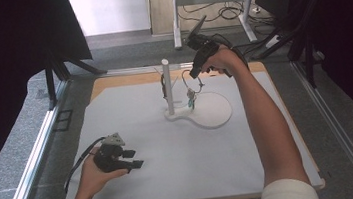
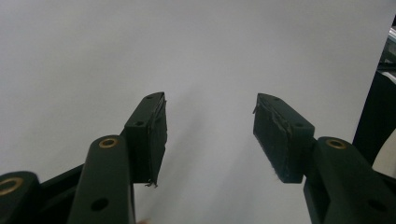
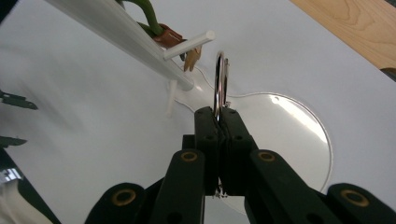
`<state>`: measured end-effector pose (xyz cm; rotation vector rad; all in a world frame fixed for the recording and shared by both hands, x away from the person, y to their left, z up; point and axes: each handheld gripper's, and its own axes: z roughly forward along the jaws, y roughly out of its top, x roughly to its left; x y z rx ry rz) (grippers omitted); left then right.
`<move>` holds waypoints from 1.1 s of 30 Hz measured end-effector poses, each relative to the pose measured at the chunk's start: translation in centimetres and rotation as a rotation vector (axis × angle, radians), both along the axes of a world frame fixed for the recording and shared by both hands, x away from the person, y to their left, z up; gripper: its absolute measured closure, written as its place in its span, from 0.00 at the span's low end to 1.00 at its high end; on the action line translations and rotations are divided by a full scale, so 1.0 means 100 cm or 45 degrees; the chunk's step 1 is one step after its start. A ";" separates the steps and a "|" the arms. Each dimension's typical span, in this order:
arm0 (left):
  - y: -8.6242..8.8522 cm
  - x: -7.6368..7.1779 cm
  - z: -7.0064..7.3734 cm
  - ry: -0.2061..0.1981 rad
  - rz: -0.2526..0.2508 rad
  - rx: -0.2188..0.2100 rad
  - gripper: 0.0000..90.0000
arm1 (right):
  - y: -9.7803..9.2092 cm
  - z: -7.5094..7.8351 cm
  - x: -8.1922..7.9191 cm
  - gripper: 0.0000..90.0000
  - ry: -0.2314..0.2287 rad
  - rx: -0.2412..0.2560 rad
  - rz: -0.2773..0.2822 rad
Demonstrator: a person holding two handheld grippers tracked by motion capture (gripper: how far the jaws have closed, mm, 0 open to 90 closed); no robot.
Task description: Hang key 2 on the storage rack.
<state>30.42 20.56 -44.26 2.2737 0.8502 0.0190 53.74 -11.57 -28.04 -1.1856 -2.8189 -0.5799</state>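
Beside the stand's peg (image 3: 189,45), the right tool (image 3: 219,114) is clamped thinly on a ring (image 3: 219,79), which may twist free; left tool (image 2: 210,135) rests apart.

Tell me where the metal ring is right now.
The metal ring is clamped edge-on between the right gripper jaws, held above the white stand's round base, just right of the upright post, near the table's far edge.

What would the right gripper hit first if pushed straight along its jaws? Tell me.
Probably the white stand's round base. The right gripper, shut on a metal ring, points down at it, with the stand's peg off to one side; depth is uncertain.
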 end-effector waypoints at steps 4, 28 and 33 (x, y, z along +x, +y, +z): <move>0.000 0.000 0.000 0.000 0.002 -0.003 0.50 | 0.005 -0.001 0.002 0.97 -0.004 0.003 0.004; 0.003 -0.001 0.002 -0.006 0.003 -0.003 0.50 | 0.028 -0.008 0.008 0.97 -0.003 0.001 0.030; 0.004 -0.001 0.003 -0.008 0.003 -0.003 0.50 | 0.031 -0.012 0.004 0.97 0.005 0.004 0.050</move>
